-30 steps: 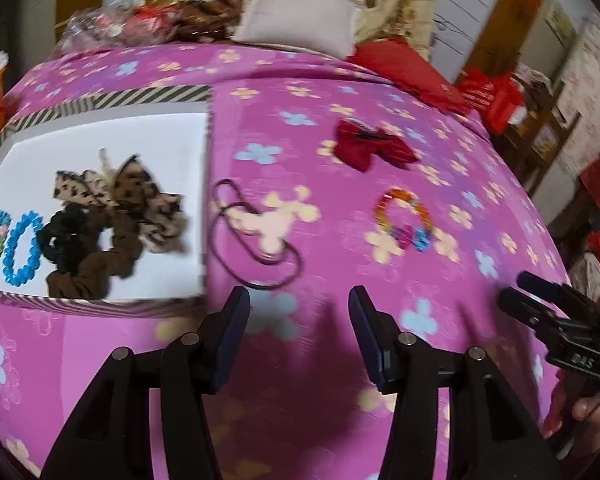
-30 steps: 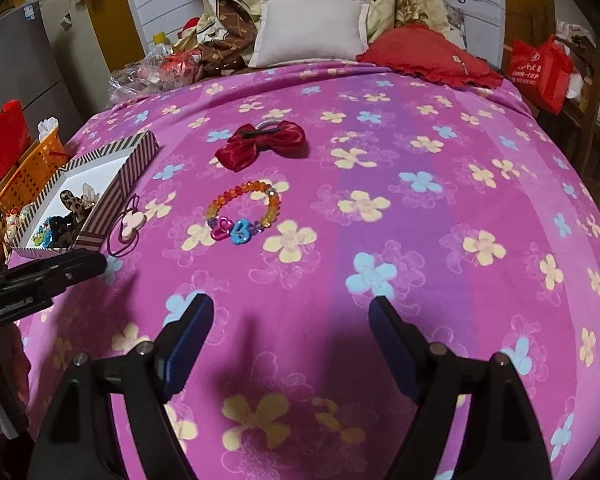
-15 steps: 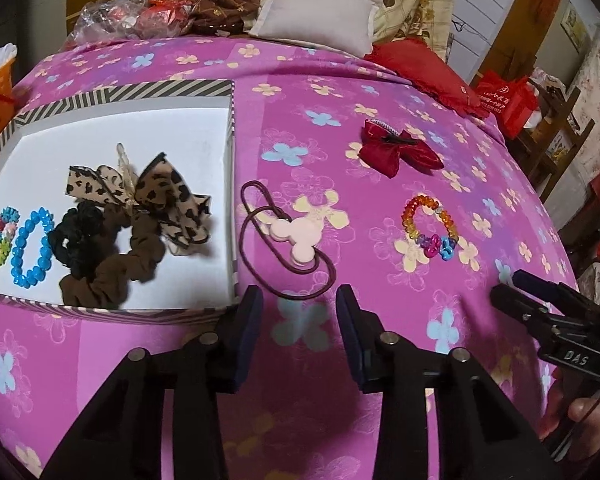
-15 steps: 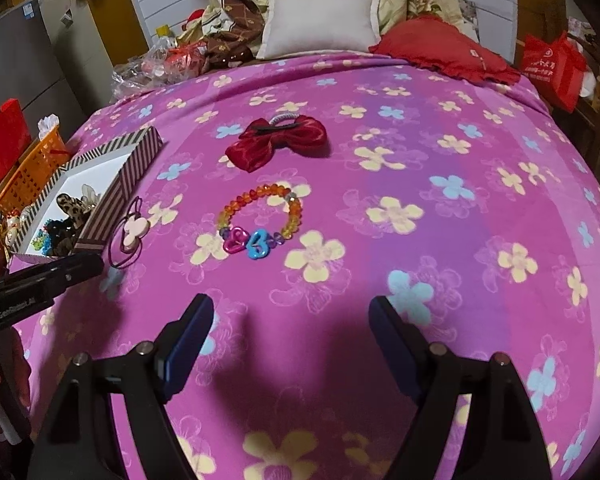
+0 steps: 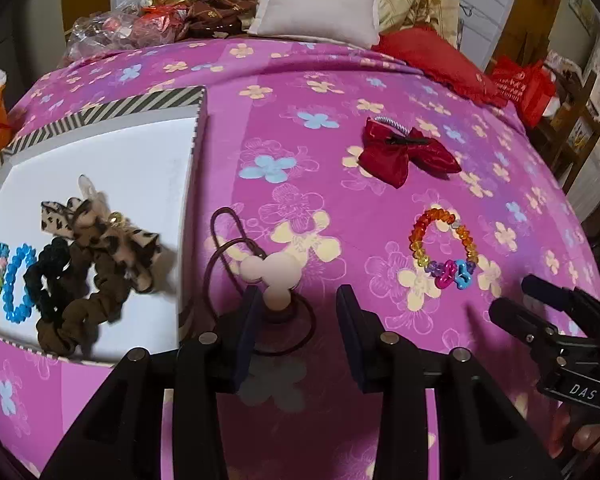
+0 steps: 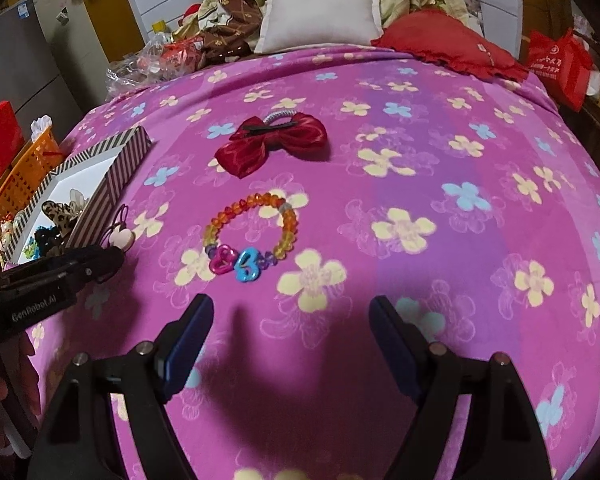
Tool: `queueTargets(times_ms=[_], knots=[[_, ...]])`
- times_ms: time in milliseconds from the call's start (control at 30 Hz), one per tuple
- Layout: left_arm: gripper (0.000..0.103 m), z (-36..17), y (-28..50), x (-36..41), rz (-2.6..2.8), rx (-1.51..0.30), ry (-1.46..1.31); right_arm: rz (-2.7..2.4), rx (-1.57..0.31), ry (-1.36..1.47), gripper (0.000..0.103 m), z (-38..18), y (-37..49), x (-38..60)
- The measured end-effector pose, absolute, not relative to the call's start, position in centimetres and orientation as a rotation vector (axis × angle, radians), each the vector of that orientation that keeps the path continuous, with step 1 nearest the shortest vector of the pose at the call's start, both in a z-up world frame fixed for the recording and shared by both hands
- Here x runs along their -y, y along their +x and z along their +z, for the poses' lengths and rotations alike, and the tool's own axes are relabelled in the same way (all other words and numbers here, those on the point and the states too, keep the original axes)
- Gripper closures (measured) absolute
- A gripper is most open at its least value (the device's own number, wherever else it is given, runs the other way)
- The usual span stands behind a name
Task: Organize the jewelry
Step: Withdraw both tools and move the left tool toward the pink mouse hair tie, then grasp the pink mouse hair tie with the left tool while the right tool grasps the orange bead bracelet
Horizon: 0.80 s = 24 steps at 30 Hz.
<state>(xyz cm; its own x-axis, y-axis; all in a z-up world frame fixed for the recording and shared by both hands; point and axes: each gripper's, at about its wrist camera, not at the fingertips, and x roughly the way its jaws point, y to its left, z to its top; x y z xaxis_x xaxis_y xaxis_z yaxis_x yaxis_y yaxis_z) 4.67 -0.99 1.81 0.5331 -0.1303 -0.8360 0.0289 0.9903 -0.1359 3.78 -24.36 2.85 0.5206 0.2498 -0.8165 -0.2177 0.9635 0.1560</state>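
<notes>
Pink mouse-charm hair tie (image 5: 271, 276) on the bedspread (image 5: 340, 100) beside the striped box (image 5: 148, 160) | my left gripper (image 5: 296, 312) part-open around its charm | right gripper (image 6: 288, 320) wide, idle | risk: thin elastic slips out, snagging the box wall.

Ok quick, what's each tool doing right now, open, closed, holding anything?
Left tool: open, holding nothing, fingers straddling the pink charm hair tie on the bedspread.
Right tool: open wide, empty, short of the beaded bracelet.
</notes>
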Motion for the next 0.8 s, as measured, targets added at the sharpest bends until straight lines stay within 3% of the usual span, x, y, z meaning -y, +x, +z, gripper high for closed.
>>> queueTargets(times_ms=[500, 567, 633, 700, 800], knots=[[0.070, 1.1, 6.7, 2.3, -0.032, -1.020, -0.026, 0.315, -0.957, -0.135, 0.020, 1.4, 6.3, 20.6], [0.074, 1.1, 6.5, 2.2, -0.041, -1.007, -0.016, 0.303, -0.939, -0.187, 0.023, 1.3, 6.0, 20.1], [0.091, 1.1, 6.3, 1.7, -0.036, -0.986, -0.011, 0.331, -0.917, -0.195, 0.038, 1.4, 5.7, 19.9], [0.091, 1.4, 6.1, 0.9, -0.075, -0.966, -0.058, 0.338, -0.908, -0.206, 0.064, 1.7, 5.4, 19.7], [0.092, 1.6, 5.7, 0.3, -0.124, -0.961, -0.106, 0.334, -0.909, -0.218, 0.086, 1.8, 5.3, 19.6]])
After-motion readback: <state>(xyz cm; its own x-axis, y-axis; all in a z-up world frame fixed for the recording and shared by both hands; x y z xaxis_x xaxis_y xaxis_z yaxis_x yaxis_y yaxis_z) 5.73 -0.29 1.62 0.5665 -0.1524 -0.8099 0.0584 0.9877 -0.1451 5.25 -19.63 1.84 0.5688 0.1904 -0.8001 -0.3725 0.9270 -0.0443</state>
